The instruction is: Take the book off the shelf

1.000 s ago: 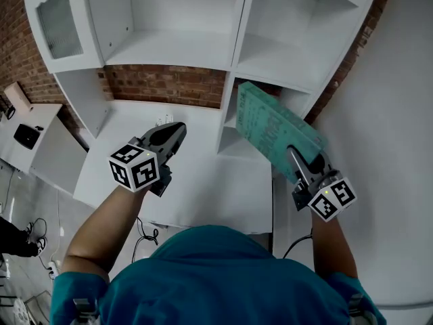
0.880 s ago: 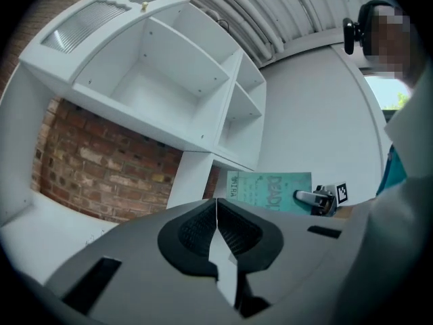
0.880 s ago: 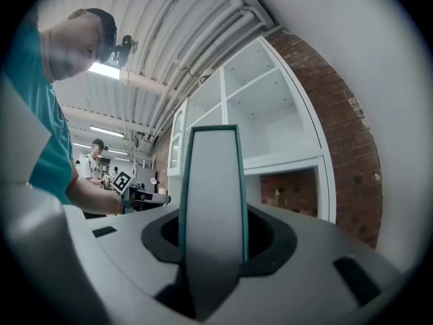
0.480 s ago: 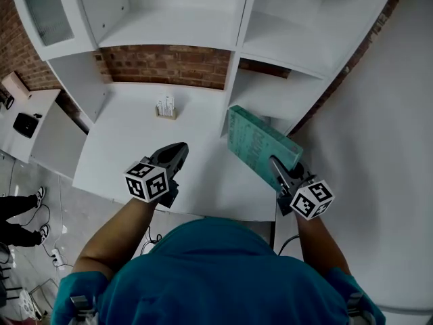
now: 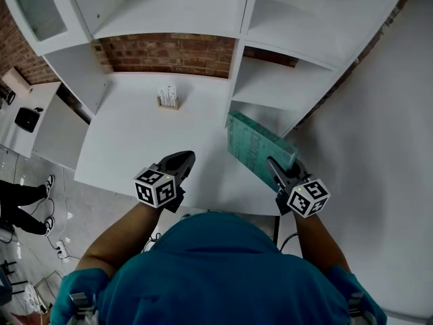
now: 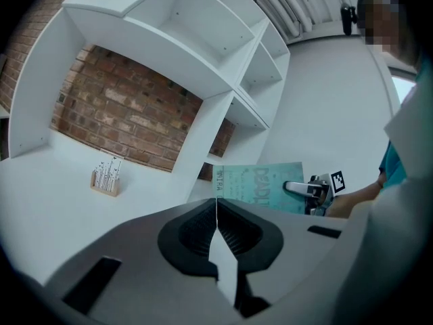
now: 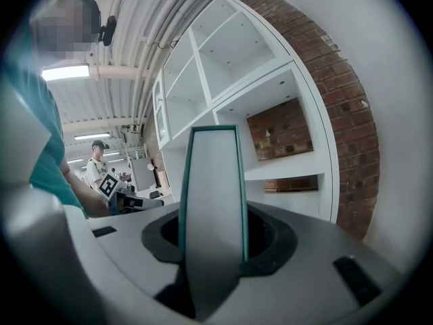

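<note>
A teal book (image 5: 258, 147) stands on edge in my right gripper (image 5: 276, 168), out of the white shelf unit (image 5: 270, 80) and low over the right end of the white desk (image 5: 135, 141). In the right gripper view the book's page edge (image 7: 213, 208) fills the gap between the jaws, which are shut on it. The left gripper view shows its teal cover (image 6: 260, 187) off to the right. My left gripper (image 5: 184, 160) hovers over the desk's front middle, jaws shut with nothing between them (image 6: 216, 212).
A small wooden holder with white sticks (image 5: 167, 97) stands at the back of the desk, in front of the brick wall (image 5: 162, 53). Shelf compartments rise behind and to the right. A person's legs (image 5: 27, 195) show on the floor at far left.
Both grippers have come down and toward me. The book has left the shelf compartment and sunk with the right gripper to just above the desk's right end.
</note>
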Motion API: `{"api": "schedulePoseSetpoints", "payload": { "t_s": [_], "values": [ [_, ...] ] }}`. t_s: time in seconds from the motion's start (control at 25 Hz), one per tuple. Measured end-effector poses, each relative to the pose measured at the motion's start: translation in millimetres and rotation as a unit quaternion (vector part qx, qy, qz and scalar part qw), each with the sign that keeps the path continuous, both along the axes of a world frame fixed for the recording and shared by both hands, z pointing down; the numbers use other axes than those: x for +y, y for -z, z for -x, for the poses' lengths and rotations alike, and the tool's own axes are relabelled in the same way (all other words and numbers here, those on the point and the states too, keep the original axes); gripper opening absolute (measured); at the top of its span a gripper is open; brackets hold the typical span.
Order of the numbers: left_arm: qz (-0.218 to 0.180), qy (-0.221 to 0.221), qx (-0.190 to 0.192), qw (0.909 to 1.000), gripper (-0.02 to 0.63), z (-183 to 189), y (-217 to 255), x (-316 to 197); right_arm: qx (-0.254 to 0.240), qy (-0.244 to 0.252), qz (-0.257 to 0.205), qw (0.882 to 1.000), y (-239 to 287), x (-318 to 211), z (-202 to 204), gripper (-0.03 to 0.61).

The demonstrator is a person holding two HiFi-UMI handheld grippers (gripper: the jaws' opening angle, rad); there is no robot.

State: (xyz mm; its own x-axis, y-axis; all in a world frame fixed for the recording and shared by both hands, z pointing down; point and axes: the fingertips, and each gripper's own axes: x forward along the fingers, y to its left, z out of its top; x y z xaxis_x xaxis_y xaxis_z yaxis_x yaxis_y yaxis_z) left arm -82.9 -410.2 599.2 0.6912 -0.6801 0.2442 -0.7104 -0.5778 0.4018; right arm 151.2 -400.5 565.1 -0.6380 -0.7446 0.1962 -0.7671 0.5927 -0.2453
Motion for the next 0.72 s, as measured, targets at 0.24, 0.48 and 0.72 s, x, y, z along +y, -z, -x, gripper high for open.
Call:
{"api": "schedulePoseSetpoints", "payload": {
  "t_s": [0.24,0.48,0.72],
  "values": [
    [0.021,-0.011,-0.002,0.9997,0.018,-7,-16,6,-0.004,0.002,0.019,1.0,-14,-2,-1,0.172],
    [0.026,-0.006,0.0,0.9996,0.018,-6,-17,2,-0.006,0.006,0.028,1.0,-19,-4,-2,0.172],
    [0.029,0.002,0.004,0.9996,0.018,-4,-18,-3,-0.01,0.009,0.036,0.999,-24,-7,-1,0.172]
  ]
}}
